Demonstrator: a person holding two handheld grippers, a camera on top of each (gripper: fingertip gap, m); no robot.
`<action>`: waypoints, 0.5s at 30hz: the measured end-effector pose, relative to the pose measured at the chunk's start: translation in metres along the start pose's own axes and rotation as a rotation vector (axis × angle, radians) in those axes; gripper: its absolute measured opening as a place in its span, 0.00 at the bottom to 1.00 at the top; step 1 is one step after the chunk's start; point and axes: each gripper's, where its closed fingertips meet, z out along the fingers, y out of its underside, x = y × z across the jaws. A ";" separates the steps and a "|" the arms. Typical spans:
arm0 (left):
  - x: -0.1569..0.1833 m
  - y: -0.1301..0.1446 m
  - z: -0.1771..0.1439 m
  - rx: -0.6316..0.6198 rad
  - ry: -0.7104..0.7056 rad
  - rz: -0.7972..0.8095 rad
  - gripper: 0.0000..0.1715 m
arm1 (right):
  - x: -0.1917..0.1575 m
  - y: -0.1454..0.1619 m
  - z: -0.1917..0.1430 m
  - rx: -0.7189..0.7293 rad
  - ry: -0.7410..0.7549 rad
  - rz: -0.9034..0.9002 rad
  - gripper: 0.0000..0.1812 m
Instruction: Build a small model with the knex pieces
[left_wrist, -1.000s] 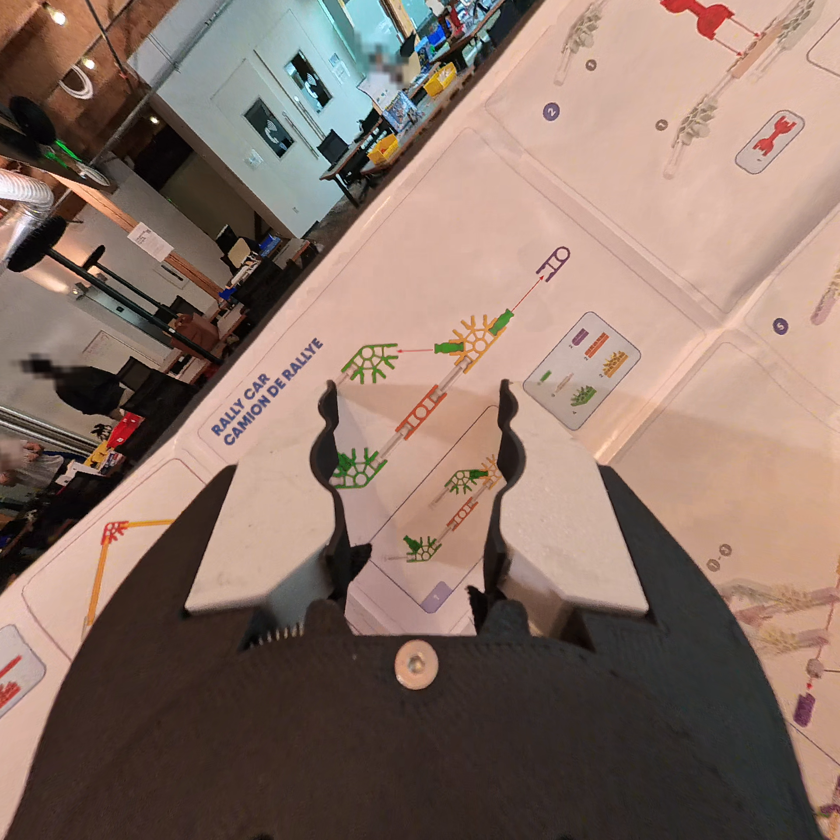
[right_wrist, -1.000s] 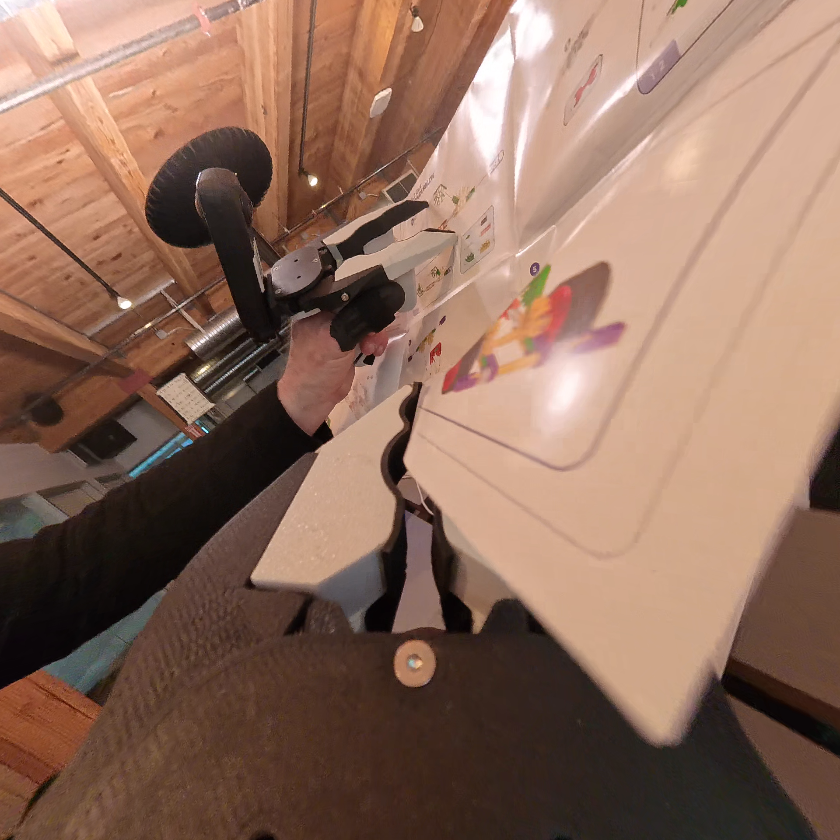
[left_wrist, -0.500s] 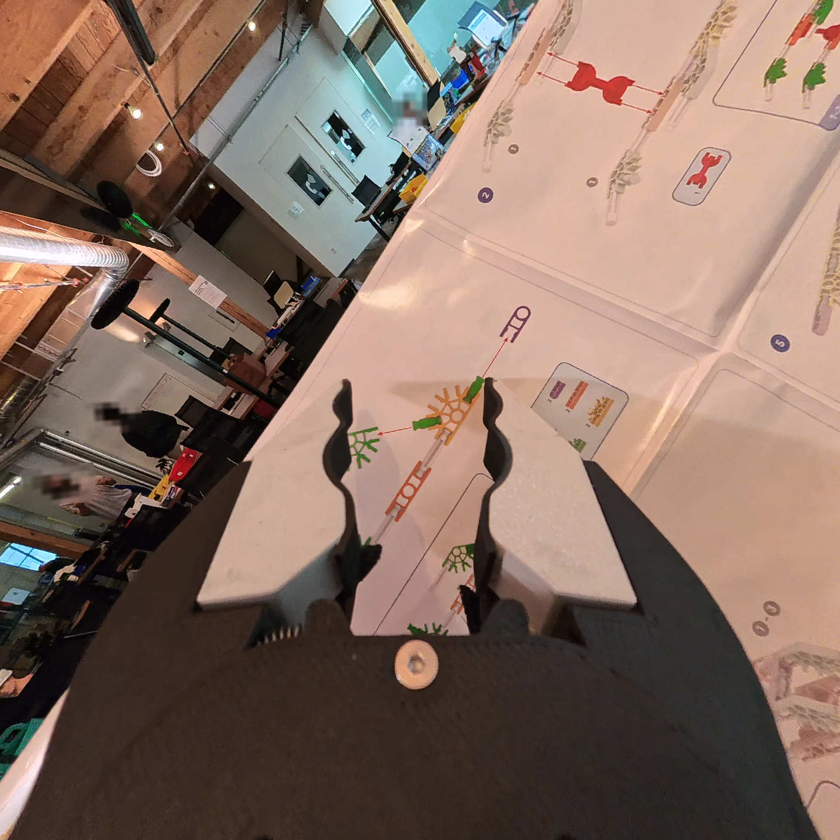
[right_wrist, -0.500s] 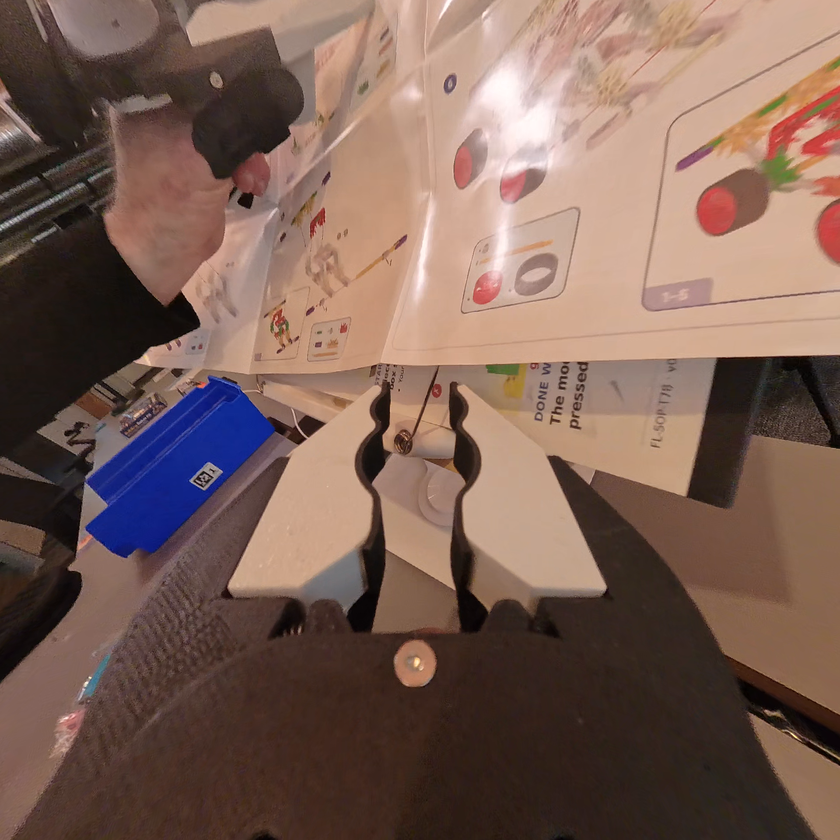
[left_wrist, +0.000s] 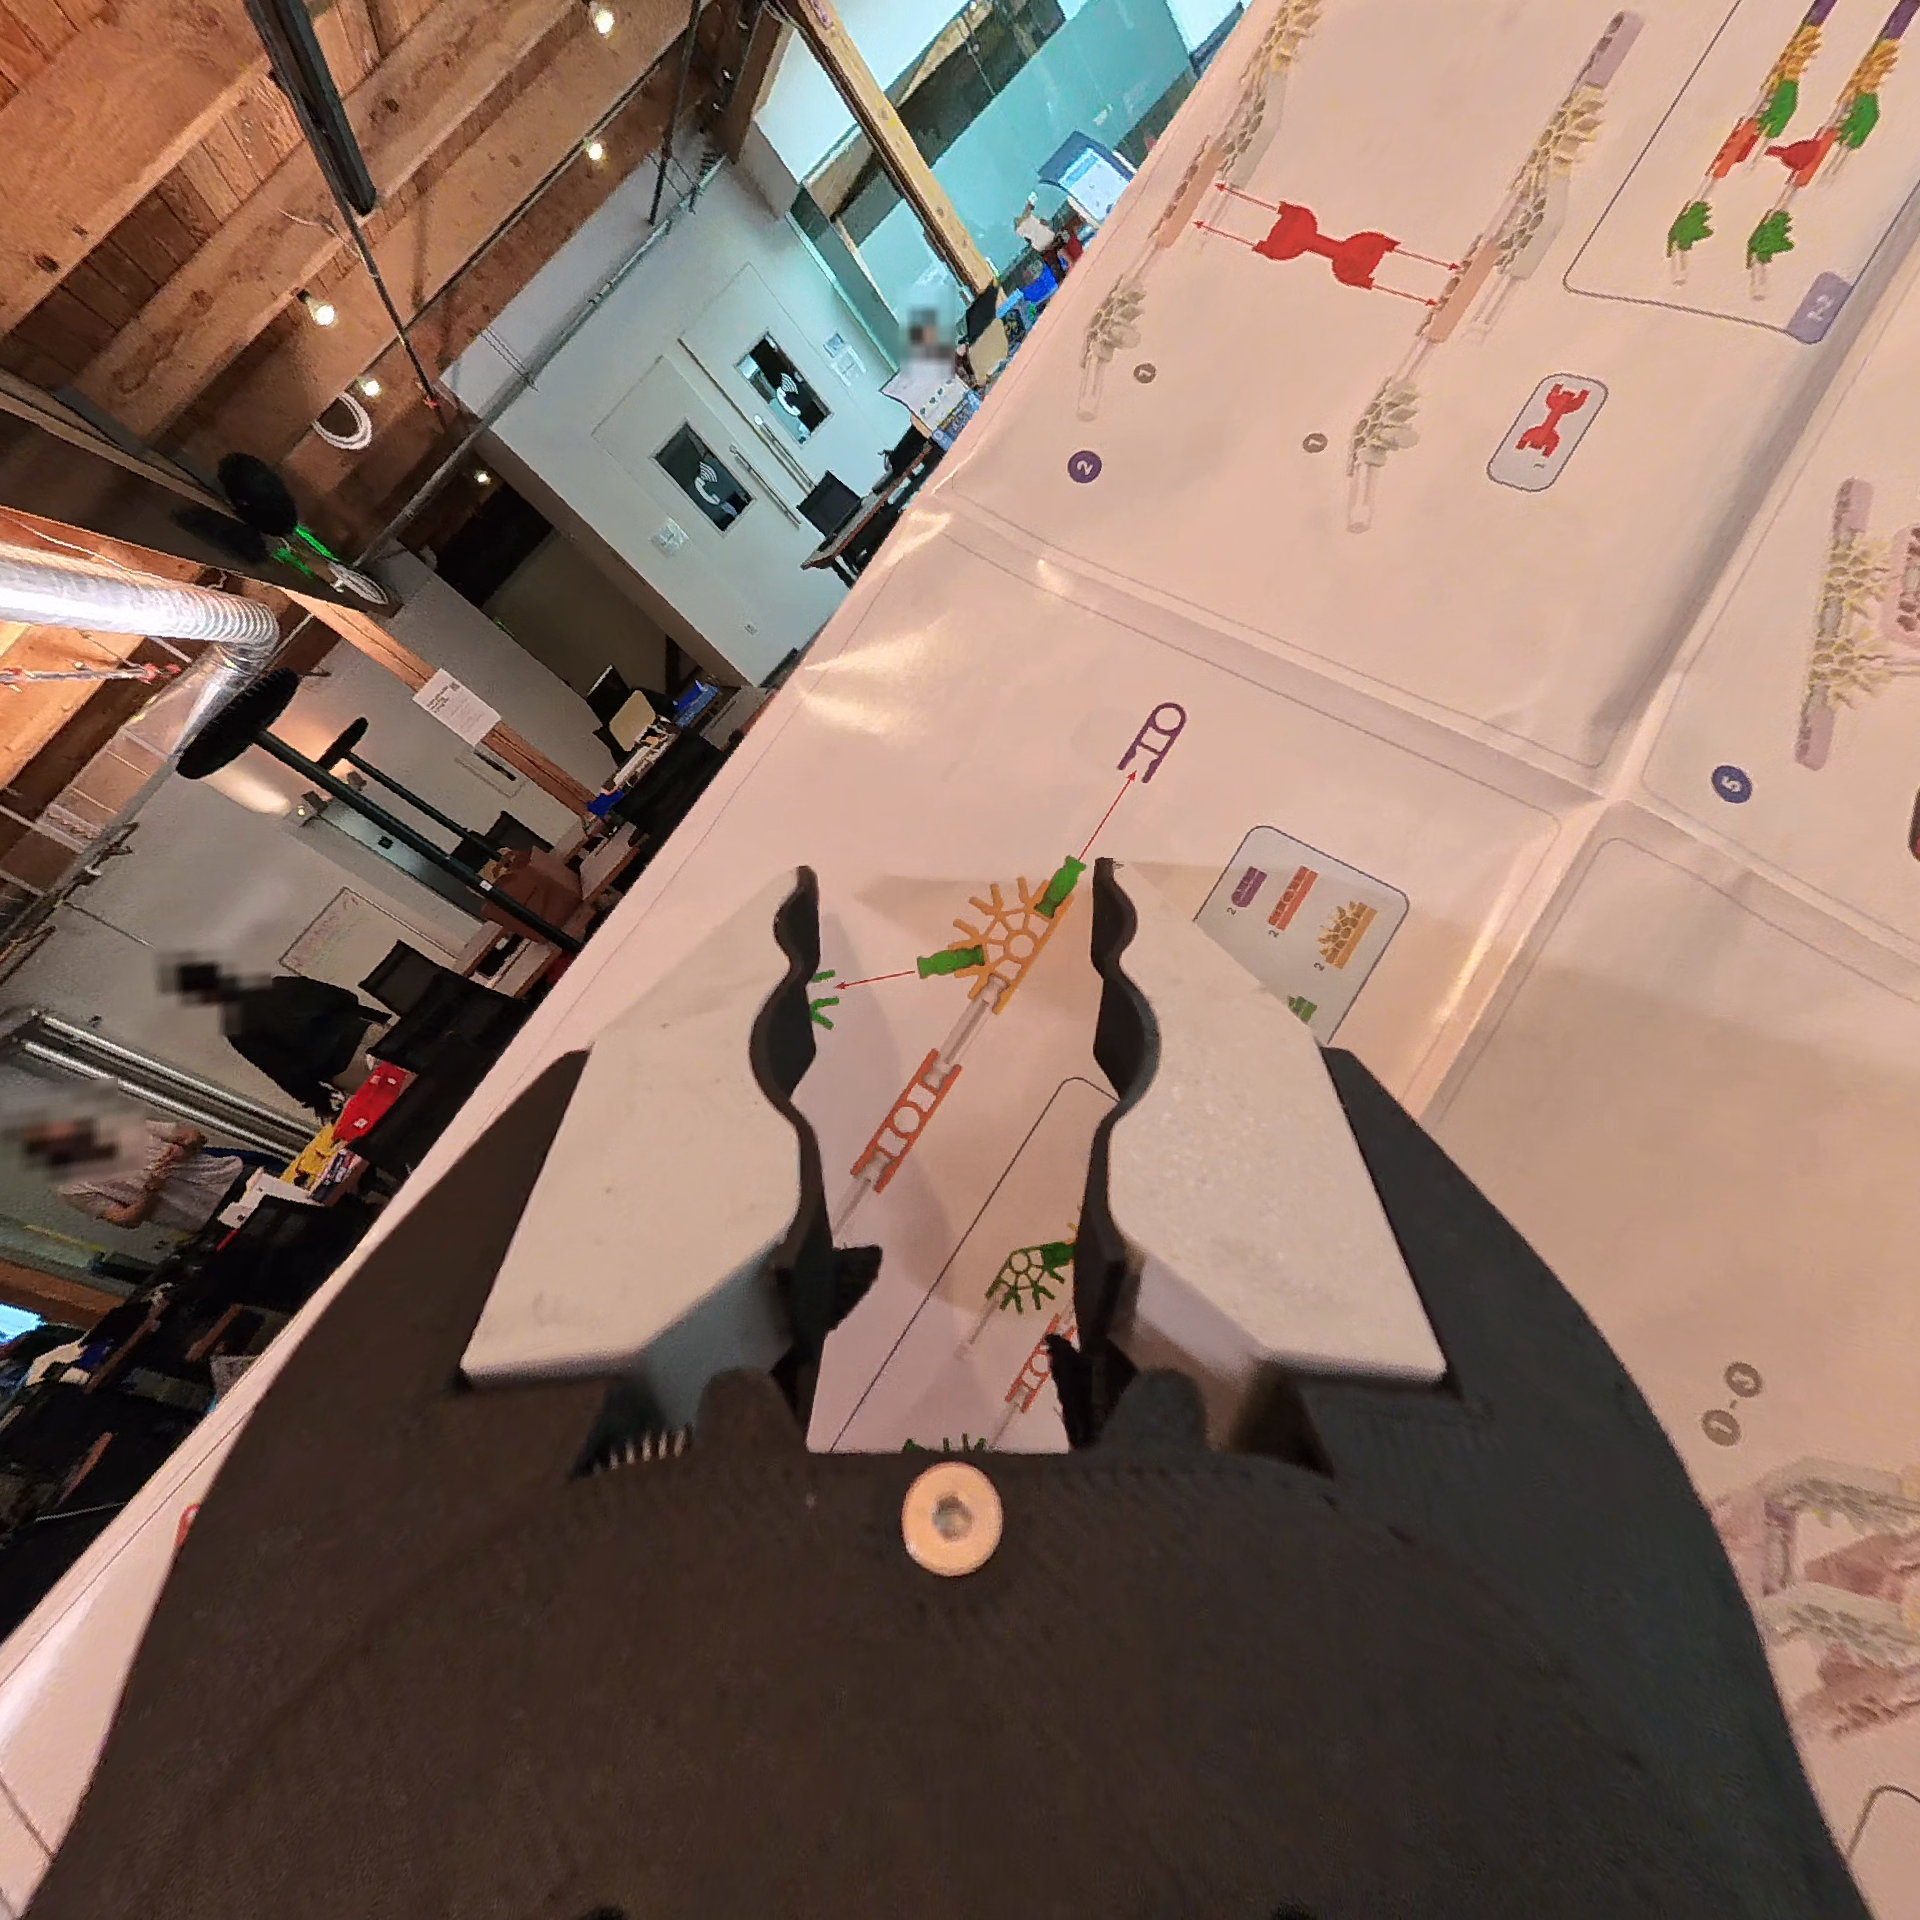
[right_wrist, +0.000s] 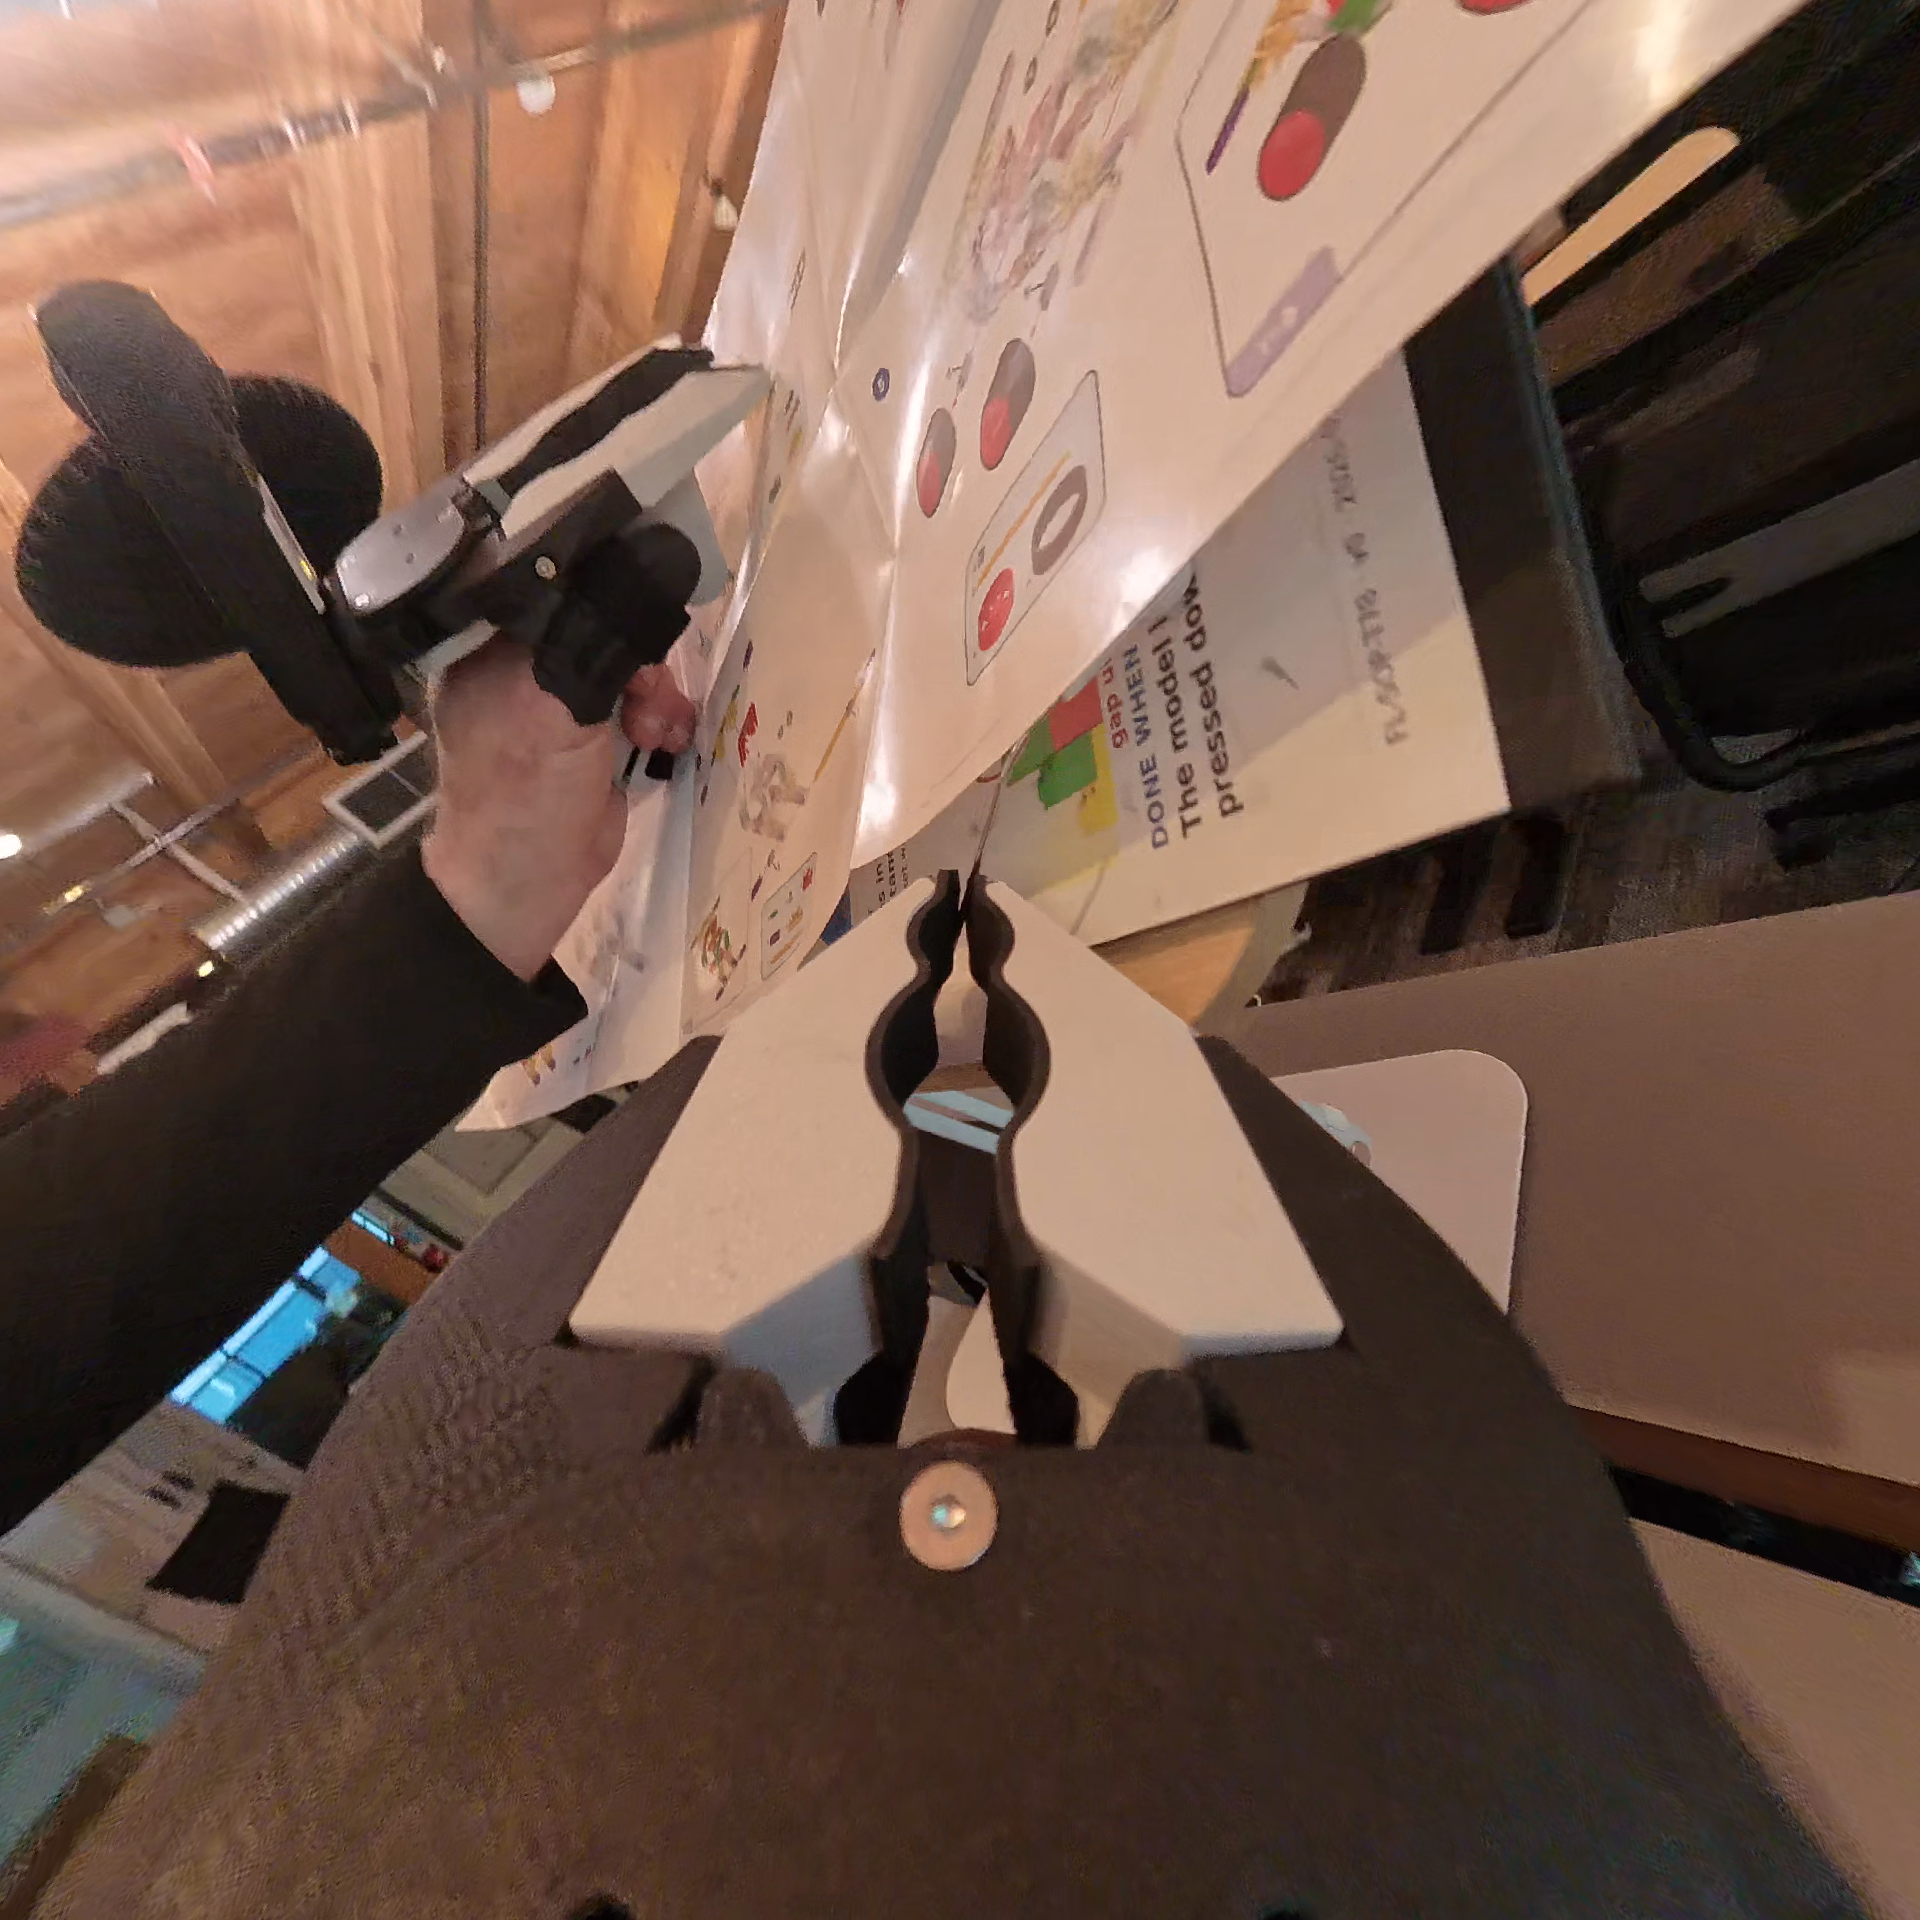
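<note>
My left gripper (left_wrist: 951, 883) stands open, its jaws well apart, with nothing between them; it hovers close over the glossy instruction sheet (left_wrist: 1351, 644), above a drawing of orange, yellow and green building pieces. My right gripper (right_wrist: 958, 883) is closed, its tips pinching the sheet's (right_wrist: 1039, 436) lower edge, where a thin dark line meets them. In the right wrist view my hand (right_wrist: 520, 790), in a black sleeve, holds the left gripper (right_wrist: 582, 488) against the sheet. Behind the sheet hangs a printed white card (right_wrist: 1330, 665), and a grey table (right_wrist: 1662, 1143) lies below.
</note>
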 end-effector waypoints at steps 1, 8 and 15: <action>0.001 0.000 0.000 0.005 -0.004 0.010 0.29 | 0.000 0.000 -0.003 0.034 -0.004 0.024 0.00; 0.006 -0.001 0.000 0.025 -0.010 0.045 0.23 | -0.002 0.005 -0.018 0.220 -0.046 0.092 0.00; 0.011 -0.004 0.002 0.049 -0.003 0.043 0.22 | -0.011 0.007 -0.018 0.127 0.035 -0.224 0.00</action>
